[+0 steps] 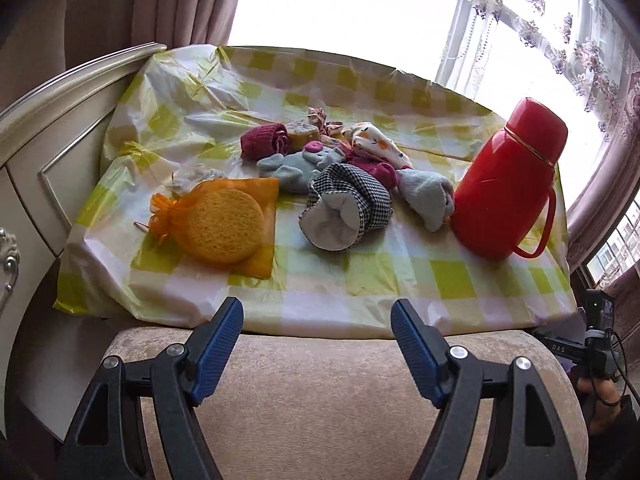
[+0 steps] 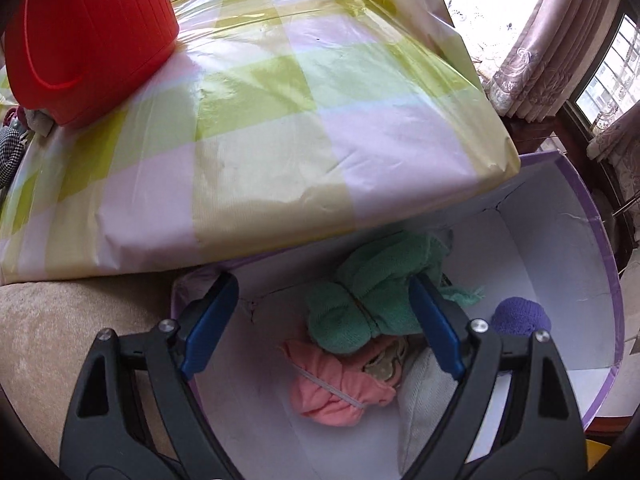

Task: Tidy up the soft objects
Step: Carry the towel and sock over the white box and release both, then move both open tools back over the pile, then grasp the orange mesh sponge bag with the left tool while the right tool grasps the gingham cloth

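Note:
In the left wrist view a pile of soft things lies on the checked tablecloth (image 1: 360, 276): an orange mesh bag with round sponges (image 1: 224, 220), a checked cloth roll (image 1: 344, 208), a grey plush toy (image 1: 300, 164), a maroon knit roll (image 1: 264, 142) and a pale blue sock (image 1: 428, 196). My left gripper (image 1: 318, 320) is open and empty, hanging before the table's near edge. My right gripper (image 2: 324, 292) is open and empty above a purple-edged white box (image 2: 600, 280) that holds a green knit item (image 2: 360, 300), a pink cloth (image 2: 336, 392) and a purple knit ball (image 2: 520, 316).
A red thermos jug (image 1: 508, 184) stands at the table's right, also in the right wrist view (image 2: 88, 40). A beige padded seat (image 1: 320, 392) lies below the table edge. A cream cabinet (image 1: 48, 152) stands at left. Curtains and a window lie behind.

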`<action>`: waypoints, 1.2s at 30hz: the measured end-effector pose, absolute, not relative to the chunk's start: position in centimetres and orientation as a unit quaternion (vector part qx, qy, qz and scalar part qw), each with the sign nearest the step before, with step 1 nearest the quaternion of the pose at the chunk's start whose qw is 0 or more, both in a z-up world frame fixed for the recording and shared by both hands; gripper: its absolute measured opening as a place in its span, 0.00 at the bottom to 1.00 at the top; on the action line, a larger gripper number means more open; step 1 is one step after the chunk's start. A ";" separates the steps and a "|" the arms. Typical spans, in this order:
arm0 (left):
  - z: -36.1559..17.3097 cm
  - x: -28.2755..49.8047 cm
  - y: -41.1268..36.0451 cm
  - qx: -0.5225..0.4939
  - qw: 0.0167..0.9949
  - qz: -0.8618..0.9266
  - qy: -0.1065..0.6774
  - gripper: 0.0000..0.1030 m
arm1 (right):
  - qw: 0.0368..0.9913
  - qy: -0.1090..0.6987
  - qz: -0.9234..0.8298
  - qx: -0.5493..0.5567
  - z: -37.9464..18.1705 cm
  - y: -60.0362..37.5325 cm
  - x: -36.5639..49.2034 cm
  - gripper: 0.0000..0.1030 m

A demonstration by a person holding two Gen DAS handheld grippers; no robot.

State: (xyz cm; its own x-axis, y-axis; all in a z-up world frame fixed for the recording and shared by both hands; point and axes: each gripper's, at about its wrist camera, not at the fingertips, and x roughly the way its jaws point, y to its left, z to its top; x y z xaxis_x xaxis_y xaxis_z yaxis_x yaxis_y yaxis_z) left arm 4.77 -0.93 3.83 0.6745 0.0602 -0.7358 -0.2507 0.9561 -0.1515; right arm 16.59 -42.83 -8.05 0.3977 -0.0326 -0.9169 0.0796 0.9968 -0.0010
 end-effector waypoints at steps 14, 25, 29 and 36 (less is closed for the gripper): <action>1.4 7.5 6.0 -0.229 0.868 0.144 0.416 0.75 | 0.870 0.494 -0.005 -0.001 1.3 -40.5 13.0 0.86; -1.2 12.9 10.0 -0.293 0.829 0.181 0.441 0.85 | 0.878 0.460 0.132 -0.025 3.3 -28.6 16.2 0.86; -1.7 14.4 10.6 -0.296 0.820 0.204 0.446 0.92 | 0.876 0.449 0.171 -0.041 3.7 -24.0 17.2 0.86; -2.9 16.5 10.4 -0.282 0.813 0.215 0.461 0.97 | 0.876 0.431 0.212 -0.045 3.5 -17.2 19.5 0.88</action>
